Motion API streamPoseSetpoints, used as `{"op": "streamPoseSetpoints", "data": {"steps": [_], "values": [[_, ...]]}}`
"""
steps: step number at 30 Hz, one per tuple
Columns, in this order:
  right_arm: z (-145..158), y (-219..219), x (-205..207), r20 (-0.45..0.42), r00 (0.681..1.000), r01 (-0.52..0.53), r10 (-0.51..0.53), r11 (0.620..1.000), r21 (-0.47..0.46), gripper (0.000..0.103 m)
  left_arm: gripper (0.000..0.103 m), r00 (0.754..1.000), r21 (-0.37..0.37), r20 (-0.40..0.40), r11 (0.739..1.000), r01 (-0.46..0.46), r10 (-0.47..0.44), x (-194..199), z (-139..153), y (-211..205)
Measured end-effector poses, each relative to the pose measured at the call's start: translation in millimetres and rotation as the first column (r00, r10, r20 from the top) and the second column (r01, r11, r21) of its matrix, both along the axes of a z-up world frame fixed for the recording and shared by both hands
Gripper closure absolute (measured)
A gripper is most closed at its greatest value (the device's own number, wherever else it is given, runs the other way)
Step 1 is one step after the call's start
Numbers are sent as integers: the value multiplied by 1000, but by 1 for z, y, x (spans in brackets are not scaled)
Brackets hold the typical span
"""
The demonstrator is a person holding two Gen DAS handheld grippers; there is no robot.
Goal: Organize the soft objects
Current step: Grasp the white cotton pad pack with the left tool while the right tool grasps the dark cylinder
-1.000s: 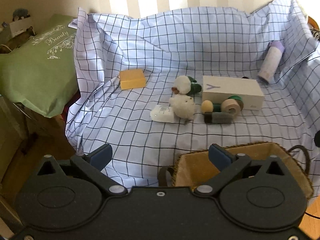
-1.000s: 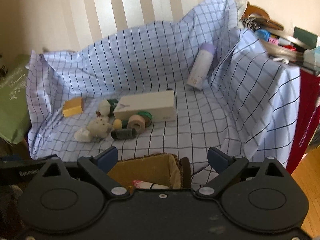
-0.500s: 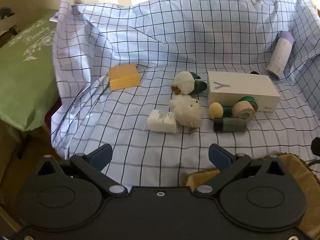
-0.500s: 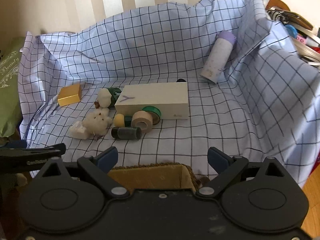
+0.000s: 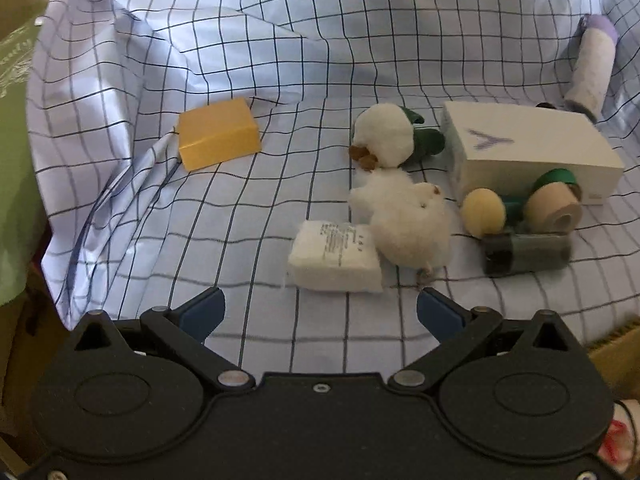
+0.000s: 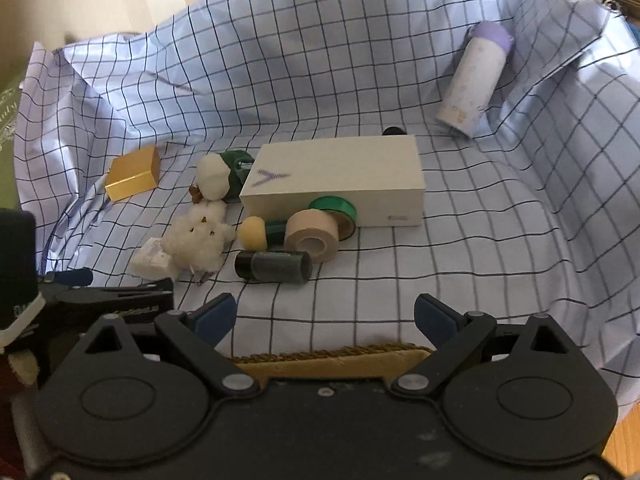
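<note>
On the checked cloth (image 5: 280, 60) lie a fluffy white plush toy (image 5: 404, 220) (image 6: 198, 242), a white wrapped pack (image 5: 336, 256) (image 6: 150, 262) touching it, and a white ball plush with green parts (image 5: 386, 136) (image 6: 216, 178). A small yellow ball (image 5: 482, 212) (image 6: 252, 232) rests beside tape rolls. My left gripper (image 5: 320, 314) is open just short of the white pack, nothing between its fingers. My right gripper (image 6: 324, 316) is open above the woven basket rim (image 6: 332, 360), empty. The left gripper shows at the right wrist view's lower left (image 6: 72, 280).
A white box (image 5: 528, 152) (image 6: 340, 182), beige tape roll (image 6: 312, 236), green tape roll (image 6: 336, 210), dark cylinder (image 6: 274, 266), gold box (image 5: 218, 132) (image 6: 132, 174) and a purple-capped bottle (image 6: 472, 84) lie on the cloth. A green bag (image 5: 12, 120) sits left.
Both grippers have moved forward toward the objects. The basket has slipped mostly out of the left wrist view; the white pack and plush now lie close before the left gripper.
</note>
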State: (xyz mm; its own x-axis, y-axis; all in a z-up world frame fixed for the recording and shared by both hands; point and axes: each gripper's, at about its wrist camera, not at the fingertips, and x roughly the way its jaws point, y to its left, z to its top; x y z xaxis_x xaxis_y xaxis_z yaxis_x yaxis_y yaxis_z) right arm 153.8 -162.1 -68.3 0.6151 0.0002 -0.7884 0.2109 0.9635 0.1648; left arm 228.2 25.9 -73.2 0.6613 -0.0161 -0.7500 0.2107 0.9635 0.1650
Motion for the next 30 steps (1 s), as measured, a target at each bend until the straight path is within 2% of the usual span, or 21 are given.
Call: {"op": "streamPoseSetpoints", "data": {"steps": [11, 14, 18, 21, 23, 26, 30], "values": [[-26, 23, 45, -70, 998, -4, 2, 1000, -17, 7, 4, 999, -20, -33, 999, 34, -34, 37, -22, 1], [-32, 29, 56, -86, 996, -4, 2, 1000, -20, 7, 8, 998, -28, -46, 999, 41, -42, 43, -27, 1], [-42, 36, 70, -108, 994, 8, -10, 1000, -22, 7, 10, 997, -71, -60, 996, 53, -57, 49, -29, 6], [-49, 39, 78, -120, 992, 26, -28, 999, -19, 7, 8, 996, -88, -72, 995, 54, -60, 52, -30, 7], [-53, 40, 83, -127, 991, 40, -42, 999, -17, 7, 2, 996, -69, -71, 996, 56, -61, 53, -32, 6], [-60, 41, 90, -137, 989, 59, -61, 998, -14, 7, 2, 994, -102, -96, 994, 51, -61, 58, -32, 11], [-66, 43, 96, -148, 985, 82, -84, 996, -20, 7, 2, 993, -108, -98, 993, 56, -67, 59, -33, 11]]}}
